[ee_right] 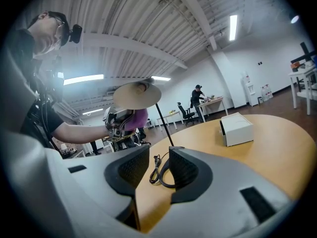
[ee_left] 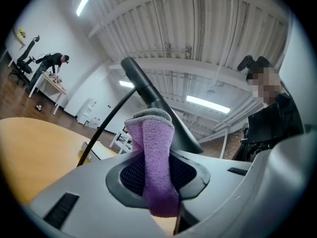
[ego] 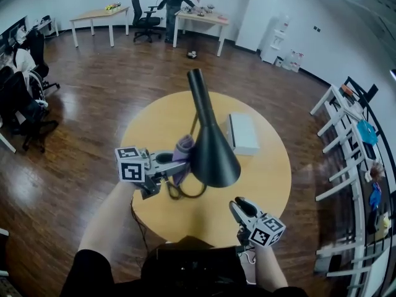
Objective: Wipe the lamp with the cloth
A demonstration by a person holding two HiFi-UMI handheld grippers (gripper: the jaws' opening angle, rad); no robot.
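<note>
The black lamp (ego: 212,156) stands on the round yellow table (ego: 275,178), its cone shade low and its slim neck rising toward the far side. A purple cloth (ego: 183,156) is pinched in my left gripper (ego: 172,164), which is shut on it right beside the shade's left flank. In the left gripper view the cloth (ee_left: 154,162) folds up between the jaws, with the lamp shade (ee_left: 171,120) just behind it. My right gripper (ego: 239,207) hangs open near the table's front edge, nothing between its fingers. The right gripper view shows the shade's pale underside (ee_right: 137,94).
A white box (ego: 242,133) lies on the table right of the lamp. A black cord (ee_right: 154,168) curls on the tabletop under the shade. White racks (ego: 346,141) stand at the right, office chairs at the left, and a person works at a far desk (ego: 199,18).
</note>
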